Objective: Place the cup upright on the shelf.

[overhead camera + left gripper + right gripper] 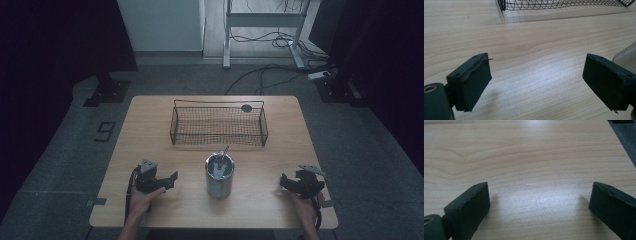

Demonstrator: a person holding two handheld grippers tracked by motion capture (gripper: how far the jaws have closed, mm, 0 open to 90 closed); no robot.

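Metal cup (220,176) stands upright at the near middle of the table (150,120), a utensil sticking out of it. Left gripper (167,181) rests near-left of the cup, jaws spread wide, nothing between. Right gripper (286,182) near-right, likewise gaping and empty. Wire basket (218,125) sits beyond the cup.

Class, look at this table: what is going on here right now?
A person sits at a wooden table with a tool in each hand. The left tool and right tool rest open, holding nothing, on either side of a metal cup with utensils in it. A wire basket stands behind the cup.
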